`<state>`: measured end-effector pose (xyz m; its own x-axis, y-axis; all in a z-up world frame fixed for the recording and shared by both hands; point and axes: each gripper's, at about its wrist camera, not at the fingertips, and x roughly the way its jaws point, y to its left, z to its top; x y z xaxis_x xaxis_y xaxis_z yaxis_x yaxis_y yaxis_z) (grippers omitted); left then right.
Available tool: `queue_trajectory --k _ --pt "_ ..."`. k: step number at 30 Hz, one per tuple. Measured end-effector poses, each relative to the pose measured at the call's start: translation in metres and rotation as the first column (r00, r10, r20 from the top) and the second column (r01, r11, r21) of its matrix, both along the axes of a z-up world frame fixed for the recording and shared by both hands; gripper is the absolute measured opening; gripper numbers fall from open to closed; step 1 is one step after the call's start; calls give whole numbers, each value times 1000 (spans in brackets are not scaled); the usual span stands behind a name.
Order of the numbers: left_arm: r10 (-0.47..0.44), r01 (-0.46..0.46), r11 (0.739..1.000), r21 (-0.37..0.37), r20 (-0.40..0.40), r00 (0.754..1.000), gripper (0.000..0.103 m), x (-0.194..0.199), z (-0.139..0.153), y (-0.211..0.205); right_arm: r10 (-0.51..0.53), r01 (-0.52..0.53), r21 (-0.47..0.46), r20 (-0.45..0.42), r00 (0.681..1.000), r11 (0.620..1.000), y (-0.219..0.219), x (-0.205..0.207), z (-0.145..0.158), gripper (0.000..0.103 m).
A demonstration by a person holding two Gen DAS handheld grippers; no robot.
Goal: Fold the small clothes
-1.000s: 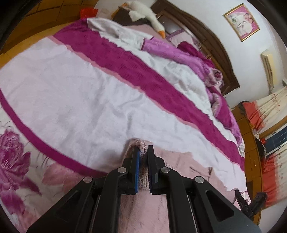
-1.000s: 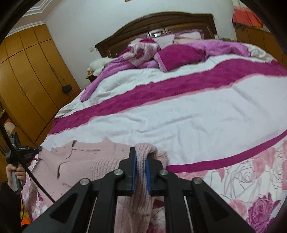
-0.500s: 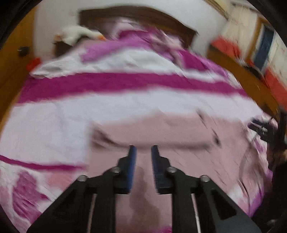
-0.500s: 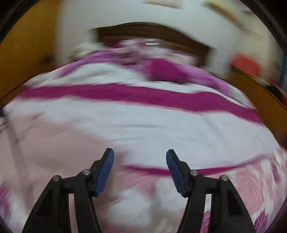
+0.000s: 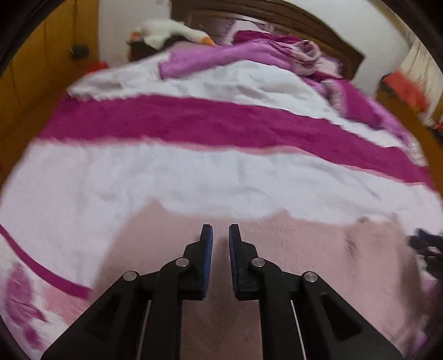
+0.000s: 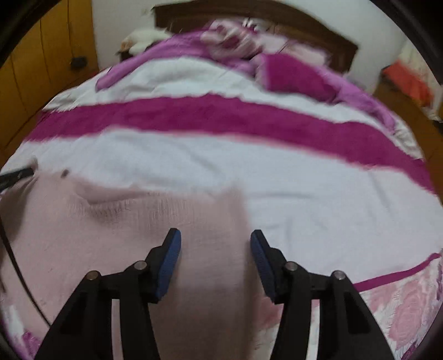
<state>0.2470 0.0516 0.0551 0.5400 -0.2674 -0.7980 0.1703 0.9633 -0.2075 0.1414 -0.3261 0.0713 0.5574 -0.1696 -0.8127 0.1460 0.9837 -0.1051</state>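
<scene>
The left gripper [image 5: 220,232] has its jaws drawn nearly together, only a thin slit between the blue pads, and nothing is caught in them; the right gripper [image 6: 215,239] has its jaws standing apart, having just been closing a little after springing wide, and its pads press on nothing. Below both lies the pink knitted garment [image 5: 290,249], spread flat on the near part of the bed, its far edge running across just beyond the left fingertips. In the right wrist view the same garment [image 6: 83,221] fills the lower left, and a blurred pink fold of it rises between the right jaws without touching either pad as far as can be told. A dark button or similar spot sits near the garment's upper edge, too smeared to name. The garment rests on a bedspread [image 5: 193,177] of white with broad magenta stripes, with a pink rose print along its near border. Farther back lies a heap of crumpled purple bedding [image 5: 277,52], a white stuffed goose [image 5: 171,30] beside the dark wooden headboard [image 5: 277,16], and wooden wardrobe doors [image 6: 41,63] at the left.
</scene>
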Motion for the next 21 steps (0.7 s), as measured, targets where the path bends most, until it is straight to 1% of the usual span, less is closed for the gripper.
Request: queue_trajectory --k 1,2,4,5,7,9,10,11,12,13,14,15,16,17,18,19,21 --pt "-5 5 1000 -10 -11 1000 0 -7 -3 4 14 -14 9 1 1000 1000 -1 -3 -1 55" --pt "4 -4 1000 6 -27 1000 0 -15 -8 10 31 -31 30 -9 999 999 -3 -8 -5 55" --pt "17 -17 1000 -5 -27 999 0 -26 -13 19 29 -28 43 -31 999 999 -2 -13 -12 55" --pt "24 -24 999 -23 -13 1000 0 -36 -12 27 17 -15 44 -40 999 999 -2 -18 -14 55" --pt "26 -26 999 -19 -2 1000 0 -43 -10 31 5 -2 59 -44 999 998 -6 -25 -13 55" --pt "49 -50 999 -22 -22 999 0 -49 -3 43 0 1 51 -35 999 999 -4 -34 -8 55" --pt "58 -60 997 -43 -36 998 0 -51 0 49 -3 4 37 -32 999 999 -2 -37 -1 55" --pt "68 -72 994 -80 -52 996 0 -54 2 56 -4 4 26 -29 1000 1000 5 -38 4 55" --pt "83 -92 988 -126 -69 994 3 -54 3 61 -1 1 19 -25 1000 1000 9 -41 11 57" --pt "111 -126 974 -188 -91 990 10 -54 2 67 4 -4 13 -20 1000 1000 13 -43 17 66" --pt "153 -177 951 -254 -114 982 12 -60 0 75 13 -13 4 -9 1000 1000 20 -46 24 70" --pt "194 -230 922 -311 -143 971 13 -67 -3 80 20 -20 -6 13 1000 1000 27 -50 31 76" --pt "212 -256 906 -338 -161 964 13 -73 -5 81 18 -18 -13 31 999 1000 33 -54 35 79" --pt "233 -282 889 -361 -175 957 13 -83 -7 82 3 -2 -20 48 999 1000 42 -58 39 79" --pt "243 -291 887 -359 -174 954 13 -90 -7 81 -4 5 -17 54 999 1000 48 -60 41 79" --pt "249 -292 894 -341 -164 954 13 -96 -6 79 -6 6 -10 59 998 1000 54 -62 43 79" --pt "235 -260 935 -240 -126 964 13 -109 -3 70 10 -11 13 57 998 1000 72 -66 44 79"
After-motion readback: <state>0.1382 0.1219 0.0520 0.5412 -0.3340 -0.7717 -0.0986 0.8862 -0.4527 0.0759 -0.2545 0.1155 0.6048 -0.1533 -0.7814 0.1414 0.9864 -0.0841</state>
